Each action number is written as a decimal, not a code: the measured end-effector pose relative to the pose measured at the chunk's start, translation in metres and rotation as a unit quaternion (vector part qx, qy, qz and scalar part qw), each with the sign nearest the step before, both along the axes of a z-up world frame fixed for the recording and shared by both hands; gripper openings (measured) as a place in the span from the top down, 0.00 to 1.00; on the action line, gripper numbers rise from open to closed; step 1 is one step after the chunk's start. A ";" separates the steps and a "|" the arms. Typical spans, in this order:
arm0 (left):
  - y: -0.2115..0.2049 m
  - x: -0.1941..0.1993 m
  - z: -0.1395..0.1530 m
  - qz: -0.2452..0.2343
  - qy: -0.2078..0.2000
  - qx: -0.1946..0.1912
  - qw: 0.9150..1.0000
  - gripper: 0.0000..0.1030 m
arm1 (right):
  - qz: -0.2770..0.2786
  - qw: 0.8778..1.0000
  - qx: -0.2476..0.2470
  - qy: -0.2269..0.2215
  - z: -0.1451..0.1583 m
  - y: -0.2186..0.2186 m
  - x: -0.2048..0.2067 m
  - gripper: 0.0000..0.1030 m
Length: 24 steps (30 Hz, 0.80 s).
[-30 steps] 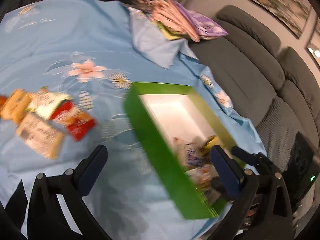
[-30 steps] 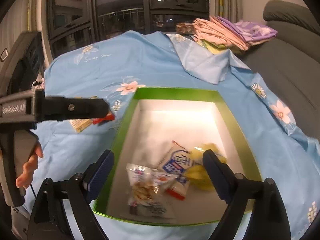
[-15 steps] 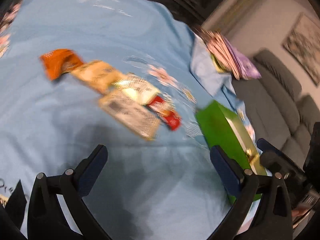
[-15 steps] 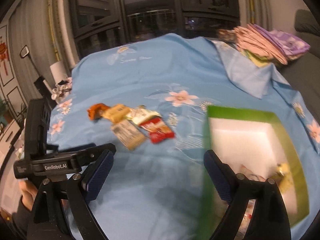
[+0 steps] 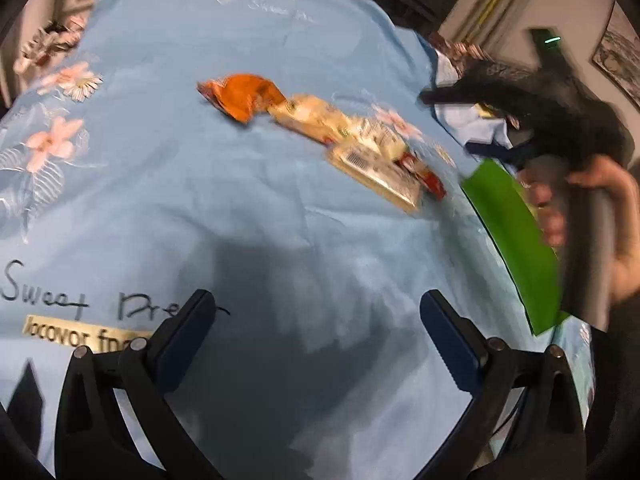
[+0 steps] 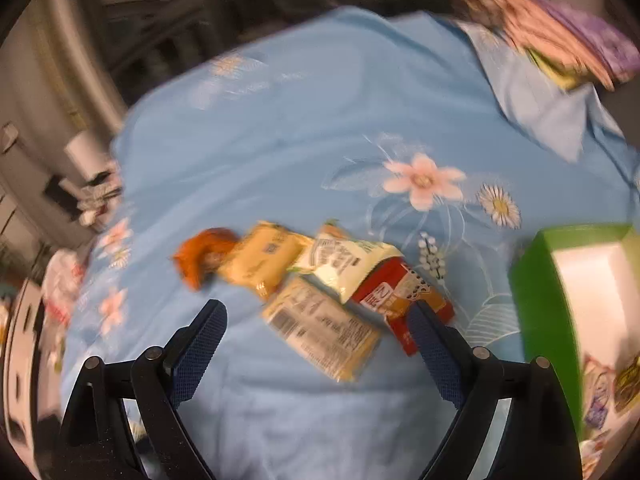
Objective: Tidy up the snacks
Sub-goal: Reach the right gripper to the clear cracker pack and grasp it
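Five snack packets lie in a loose row on the blue flowered sheet (image 6: 280,152): an orange packet (image 6: 202,254), a yellow packet (image 6: 264,258), a white-and-green packet (image 6: 346,262), a red packet (image 6: 402,300) and a pale barcoded packet (image 6: 320,326). One green box (image 6: 544,300), white inside, sits just to their right with more snacks in it. Both grippers are spread wide and empty: the right gripper (image 6: 316,344) hangs just short of the barcoded packet, the left gripper (image 5: 316,336) well back over bare sheet. Writing on the sheet reads "Sweet"; the packet labels are too blurred.
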State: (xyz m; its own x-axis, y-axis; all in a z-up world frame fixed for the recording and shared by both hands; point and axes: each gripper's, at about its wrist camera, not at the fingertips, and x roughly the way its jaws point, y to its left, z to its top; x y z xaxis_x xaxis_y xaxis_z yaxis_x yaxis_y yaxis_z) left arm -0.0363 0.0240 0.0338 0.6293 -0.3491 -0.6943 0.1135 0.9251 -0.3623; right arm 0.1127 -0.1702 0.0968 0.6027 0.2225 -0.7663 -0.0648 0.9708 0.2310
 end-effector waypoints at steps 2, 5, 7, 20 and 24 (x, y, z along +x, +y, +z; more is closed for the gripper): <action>0.000 0.001 -0.003 -0.001 0.012 -0.019 1.000 0.01 | -0.011 1.000 -0.018 0.020 -0.017 0.002 0.016 0.11; -0.006 0.007 -0.001 -0.021 0.034 -0.034 0.999 0.01 | -0.047 0.995 -0.017 0.088 -0.053 -0.003 0.035 0.11; -0.013 0.004 0.009 -0.034 0.010 -0.004 0.999 0.01 | -0.035 0.997 -0.031 0.066 -0.052 0.002 0.029 0.09; 0.053 0.004 0.005 0.032 0.012 0.008 0.999 0.01 | 0.156 0.979 -0.128 0.027 -0.077 0.055 0.011 0.06; 0.066 0.005 0.000 0.045 0.018 0.044 0.998 0.01 | 0.156 0.983 -0.099 0.014 -0.073 0.041 0.001 0.28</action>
State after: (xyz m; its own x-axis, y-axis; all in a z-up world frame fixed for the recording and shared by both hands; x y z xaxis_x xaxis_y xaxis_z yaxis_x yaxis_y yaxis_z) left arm -0.0311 0.0902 0.0335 0.6298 -0.2286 -0.7424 0.0176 0.9597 -0.2806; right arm 0.1132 -0.1288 0.0236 0.5075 0.2382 -0.8281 -0.3628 0.9308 0.0454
